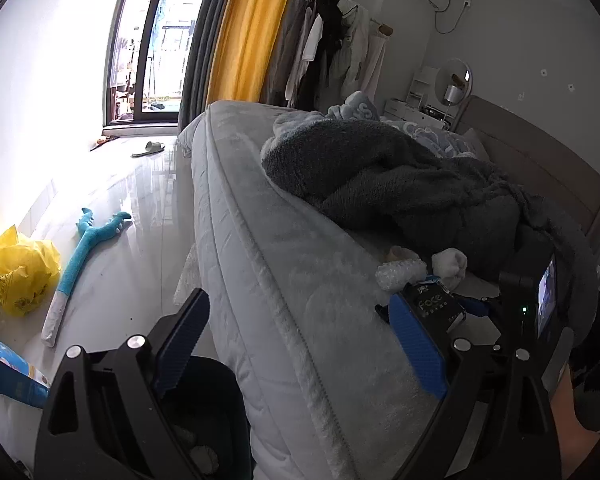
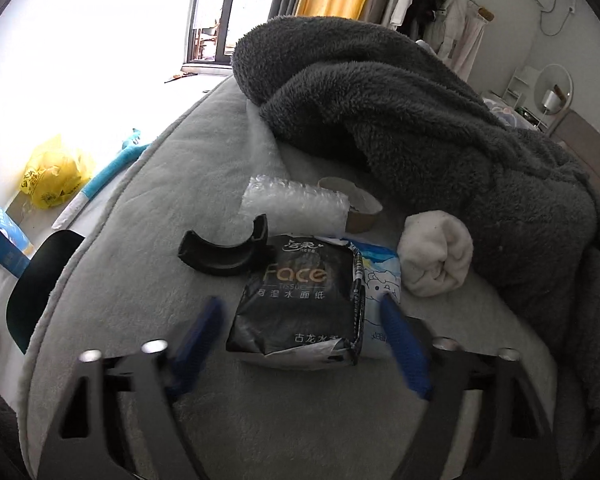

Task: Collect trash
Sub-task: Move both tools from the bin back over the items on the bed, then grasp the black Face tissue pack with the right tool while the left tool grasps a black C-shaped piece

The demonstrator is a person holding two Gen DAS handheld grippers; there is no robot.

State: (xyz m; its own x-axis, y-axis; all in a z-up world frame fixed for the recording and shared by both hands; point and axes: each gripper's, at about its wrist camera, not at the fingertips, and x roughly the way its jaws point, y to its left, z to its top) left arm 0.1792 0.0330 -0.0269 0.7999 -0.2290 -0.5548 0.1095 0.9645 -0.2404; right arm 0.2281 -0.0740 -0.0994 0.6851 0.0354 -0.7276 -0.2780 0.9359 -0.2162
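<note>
On the bed (image 2: 148, 240), the black tissue pack (image 2: 300, 300) lies at twelve o'clock between the right gripper's (image 2: 304, 344) parted, seemingly untouching pads, long axis pointing away; the left gripper (image 1: 300, 344) gapes empty.

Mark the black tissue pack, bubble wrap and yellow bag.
black tissue pack (image 2: 296, 300), right wrist view, middle of its printed front.
bubble wrap (image 2: 296, 204), right wrist view, centre of the roll.
yellow bag (image 1: 20, 272), left wrist view, middle of the crumpled plastic.
</note>
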